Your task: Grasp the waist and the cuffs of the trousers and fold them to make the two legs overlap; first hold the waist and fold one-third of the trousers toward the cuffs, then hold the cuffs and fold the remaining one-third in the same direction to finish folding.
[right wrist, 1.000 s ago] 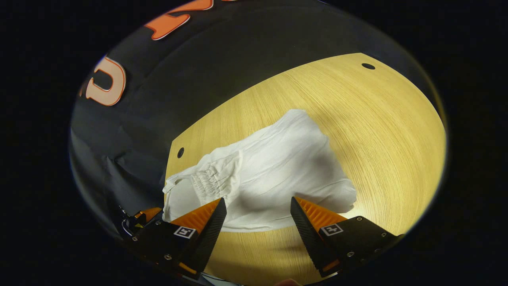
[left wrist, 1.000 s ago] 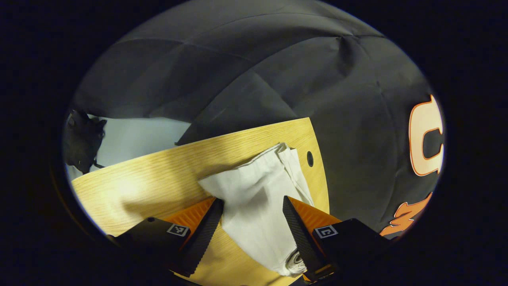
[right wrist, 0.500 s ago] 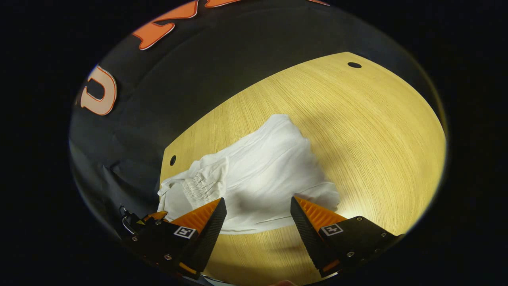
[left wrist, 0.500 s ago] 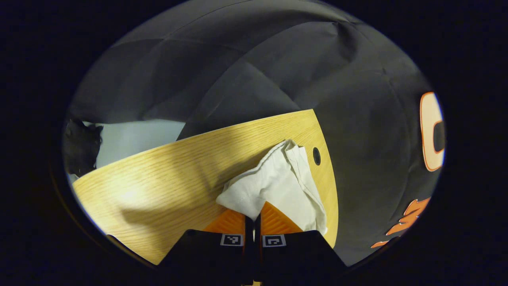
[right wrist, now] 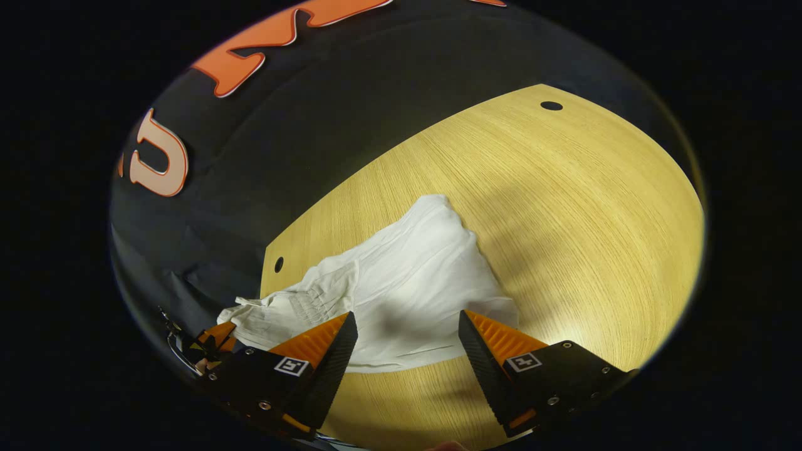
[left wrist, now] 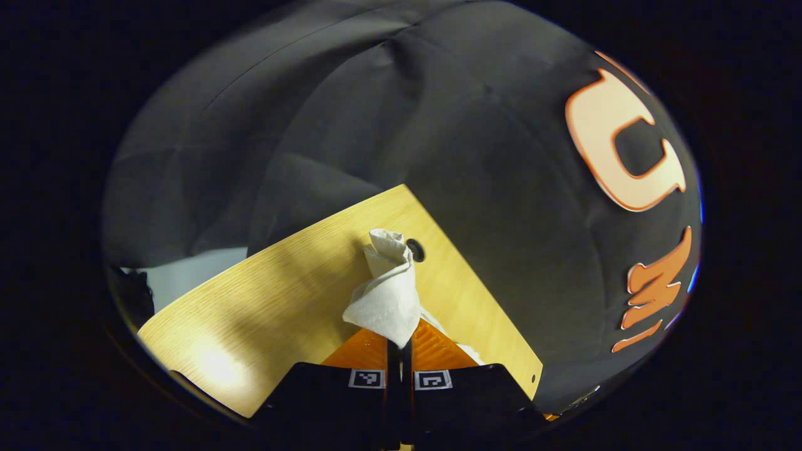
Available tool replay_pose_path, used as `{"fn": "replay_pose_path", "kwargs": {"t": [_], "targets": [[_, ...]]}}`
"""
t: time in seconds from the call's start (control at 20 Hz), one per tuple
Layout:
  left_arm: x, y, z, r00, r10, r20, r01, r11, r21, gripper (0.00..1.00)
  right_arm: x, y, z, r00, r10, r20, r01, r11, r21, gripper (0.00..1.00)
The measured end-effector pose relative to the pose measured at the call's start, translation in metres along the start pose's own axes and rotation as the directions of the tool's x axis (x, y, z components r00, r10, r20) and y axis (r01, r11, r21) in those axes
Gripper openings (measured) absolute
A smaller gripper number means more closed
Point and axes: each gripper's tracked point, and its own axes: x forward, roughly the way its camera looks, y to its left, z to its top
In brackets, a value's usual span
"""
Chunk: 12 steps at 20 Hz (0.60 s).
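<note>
One grip is made: your left gripper has its fingers pinching the trousers on the desk, while your right gripper, fingers spread, hovers at their near edge and likely should pinch next.

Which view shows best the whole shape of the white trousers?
The right gripper view: there the trousers lie spread on the wooden table, gathered waist at their left end. In the left gripper view only a bunched piece rises from the shut tongs of the left gripper.
</note>
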Motion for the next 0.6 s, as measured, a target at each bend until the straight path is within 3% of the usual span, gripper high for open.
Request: {"fn": "replay_pose_path", "kwargs": {"t": [0.25, 0.6], "targets": [[-0.026, -0.113, -0.008, 0.989, -0.146, 0.02, 0.141, 0.978, 0.153, 0.04, -0.019, -0.03, 0.018, 0.999, 0.003, 0.041, -0.004, 1.0, 0.016, 0.98], [-0.029, -0.248, -0.093, 0.955, -0.284, -0.081, 0.295, 0.909, 0.295, 0.03, -0.052, -0.084, 0.042, 0.996, -0.007, 0.089, 0.001, 0.998, 0.057, 0.98]]}}
